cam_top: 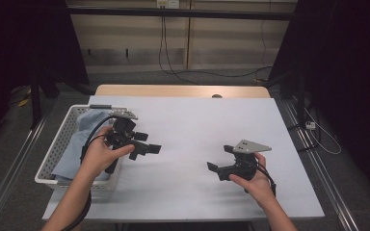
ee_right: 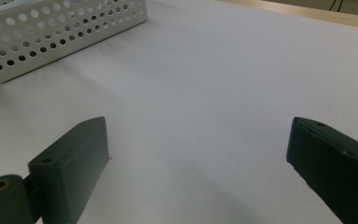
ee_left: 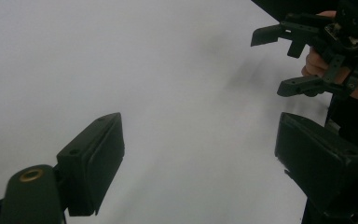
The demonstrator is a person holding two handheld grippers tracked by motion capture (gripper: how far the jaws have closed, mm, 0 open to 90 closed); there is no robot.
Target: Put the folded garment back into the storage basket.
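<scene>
My left gripper (cam_top: 148,143) hovers over the left part of the white table (cam_top: 197,125), just right of a white perforated basket (cam_top: 58,144). Its jaws stand wide apart with nothing between them, as the left gripper view (ee_left: 198,163) also shows. The basket holds a light blue cloth (cam_top: 79,139). My right gripper (cam_top: 220,159) sits low over the right part of the table, pointing left, open and empty; its own view (ee_right: 198,158) shows bare tabletop between the jaws. In the left gripper view the right gripper (ee_left: 279,60) and the hand holding it appear at the upper right.
The basket's perforated wall (ee_right: 60,32) shows at the upper left of the right gripper view. A wooden strip (cam_top: 183,90) edges the table's far side. Cables (cam_top: 173,67) lie on the floor behind. Dark curtains flank both sides.
</scene>
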